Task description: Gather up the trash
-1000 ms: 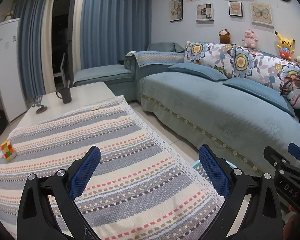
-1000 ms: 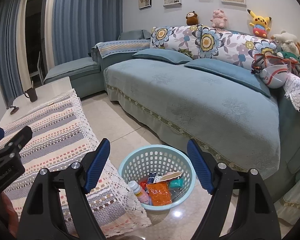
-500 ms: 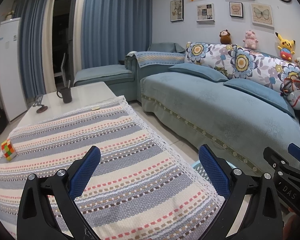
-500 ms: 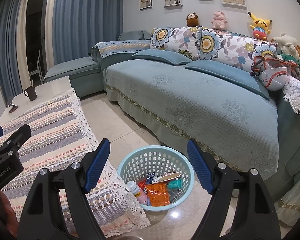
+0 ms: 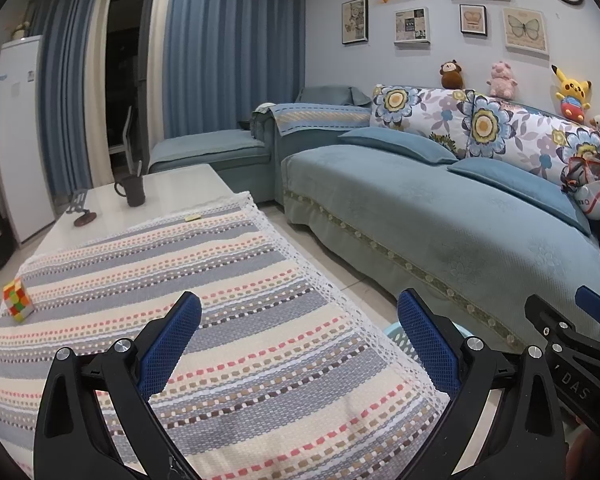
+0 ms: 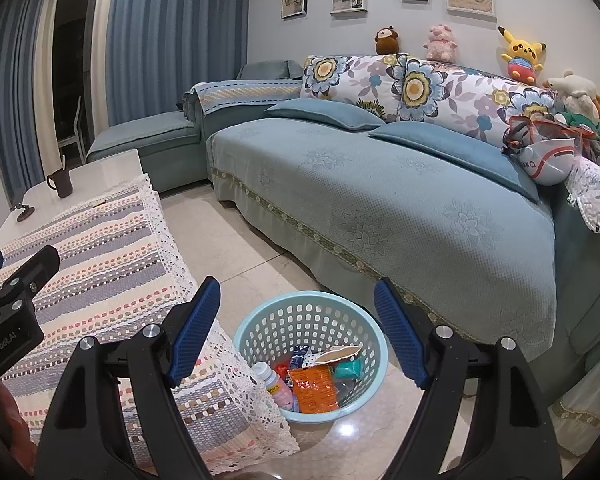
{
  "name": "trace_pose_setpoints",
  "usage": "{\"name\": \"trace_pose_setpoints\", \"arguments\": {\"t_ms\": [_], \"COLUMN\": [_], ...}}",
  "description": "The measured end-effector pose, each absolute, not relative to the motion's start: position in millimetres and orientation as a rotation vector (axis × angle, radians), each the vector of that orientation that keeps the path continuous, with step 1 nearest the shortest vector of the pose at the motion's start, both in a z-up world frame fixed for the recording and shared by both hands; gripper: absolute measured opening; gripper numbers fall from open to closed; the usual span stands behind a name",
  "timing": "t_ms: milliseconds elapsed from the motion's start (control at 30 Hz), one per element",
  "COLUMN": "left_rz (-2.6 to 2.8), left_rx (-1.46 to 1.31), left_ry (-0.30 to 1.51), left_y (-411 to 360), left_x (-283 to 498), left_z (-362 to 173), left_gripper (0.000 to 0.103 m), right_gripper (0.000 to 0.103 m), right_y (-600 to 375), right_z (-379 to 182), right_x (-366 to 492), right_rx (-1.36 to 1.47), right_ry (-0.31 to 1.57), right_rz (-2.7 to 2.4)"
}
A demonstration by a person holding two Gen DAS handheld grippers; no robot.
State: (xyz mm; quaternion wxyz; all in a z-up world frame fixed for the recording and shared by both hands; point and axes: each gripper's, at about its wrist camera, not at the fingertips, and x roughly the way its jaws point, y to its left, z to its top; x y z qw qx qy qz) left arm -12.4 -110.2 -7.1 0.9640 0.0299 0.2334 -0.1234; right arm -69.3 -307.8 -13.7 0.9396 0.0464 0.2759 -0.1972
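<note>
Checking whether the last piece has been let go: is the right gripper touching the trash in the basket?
Apart. The right wrist view shows the right gripper open and empty, with the trash lying well below in the basket.

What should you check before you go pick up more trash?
1. Left tongs open and holding nothing: ok.
2. Right tongs open and holding nothing: ok.
3. Blue basket upright on the floor beside the table, with room left: ok. It already holds an orange packet, a small bottle and other wrappers.
4. Trash left on the striped tablecloth: cannot tell. A small yellowish scrap lies at its far edge, too small to identify.
5. Things to leave alone: the colourful cube and dark mug don't look like trash: ok.
</note>
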Motion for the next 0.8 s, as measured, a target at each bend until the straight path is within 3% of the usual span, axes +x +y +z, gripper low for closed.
{"name": "trace_pose_setpoints", "arguments": {"t_ms": [800], "left_rz": [-0.223], "left_rx": [0.065], "left_ry": [0.488], "left_y": [-107.2], "left_x": [-6.9], "left_z": [-8.3], "left_gripper": [0.095], "right_gripper": [0.075], "right_y": [-311.1], "right_z": [-10.7], "right_x": [-67.3], "right_rx": [0.075], "right_ry": [0.568], "right_rz": [-0.414]}}
